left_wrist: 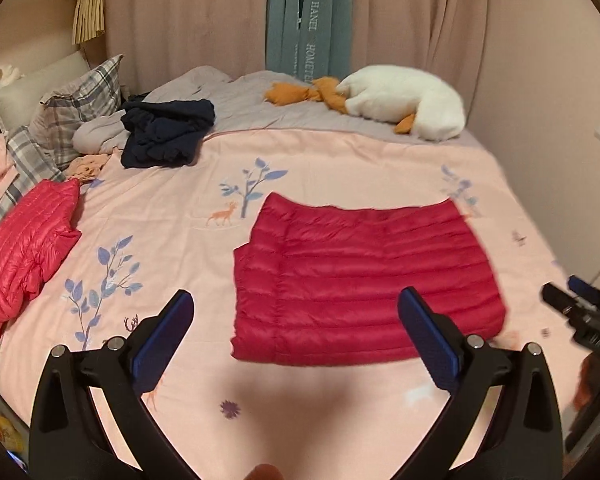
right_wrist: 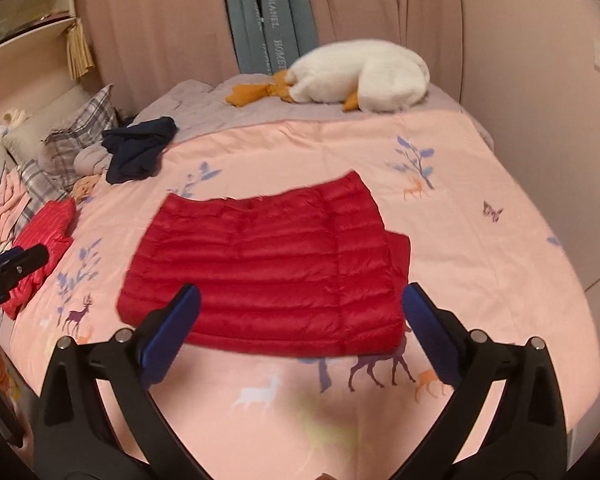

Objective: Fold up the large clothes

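Red down jacket [left_wrist: 364,280] flat on pink bedspread [left_wrist: 172,216], part-folded. Left gripper [left_wrist: 296,332] & right gripper [right_wrist: 300,328] both wide apart, nothing held. Next: pinch near-edge corners evenly, fold w/o bunching.

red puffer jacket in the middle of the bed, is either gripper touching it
Apart. Both wrist views show the left gripper and right gripper open, held above the folded red jacket, gripping no fabric.

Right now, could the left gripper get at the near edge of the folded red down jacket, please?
Probably yes. The left gripper is open and empty above the bedspread, and nothing lies between it and the red down jacket; the right gripper stands off to the side.
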A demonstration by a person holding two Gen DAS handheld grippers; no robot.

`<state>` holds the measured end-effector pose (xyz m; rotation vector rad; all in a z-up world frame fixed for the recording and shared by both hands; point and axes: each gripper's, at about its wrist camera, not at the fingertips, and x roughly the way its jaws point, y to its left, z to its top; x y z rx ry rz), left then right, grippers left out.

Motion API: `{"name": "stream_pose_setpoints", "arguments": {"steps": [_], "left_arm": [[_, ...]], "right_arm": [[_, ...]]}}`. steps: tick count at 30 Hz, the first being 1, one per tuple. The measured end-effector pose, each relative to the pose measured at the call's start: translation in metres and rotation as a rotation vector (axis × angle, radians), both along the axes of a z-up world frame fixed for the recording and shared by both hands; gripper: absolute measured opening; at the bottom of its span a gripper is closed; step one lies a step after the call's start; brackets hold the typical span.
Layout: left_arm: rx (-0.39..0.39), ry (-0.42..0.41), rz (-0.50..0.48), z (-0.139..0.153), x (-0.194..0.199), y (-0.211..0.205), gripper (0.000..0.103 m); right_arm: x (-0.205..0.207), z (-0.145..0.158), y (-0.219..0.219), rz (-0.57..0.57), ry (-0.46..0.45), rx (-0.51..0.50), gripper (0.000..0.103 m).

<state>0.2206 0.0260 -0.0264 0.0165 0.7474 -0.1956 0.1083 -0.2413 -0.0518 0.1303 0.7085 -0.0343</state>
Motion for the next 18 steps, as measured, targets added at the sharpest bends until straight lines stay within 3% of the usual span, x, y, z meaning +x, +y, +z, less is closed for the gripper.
{"name": "stream_pose_setpoints", "arguments": {"steps": [4, 12, 18], "left_arm": [[-0.043, -0.004, -0.021, 0.032, -0.018, 0.001, 0.102], [-0.048, -0.068, -0.012, 0.098, -0.056, -0.002, 0.102], [-0.014, -0.072, -0.001, 0.106, -0.073, -0.005, 0.102]], "right_arm": [[-0.014, 0.035, 0.015, 0.021, 0.006, 0.041, 0.101], [-0.045, 0.090, 0.043, 0.045, -0.032, 0.010, 0.101], [-0.061, 0.100, 0.055, 0.054, -0.049, -0.006, 0.101]]}}
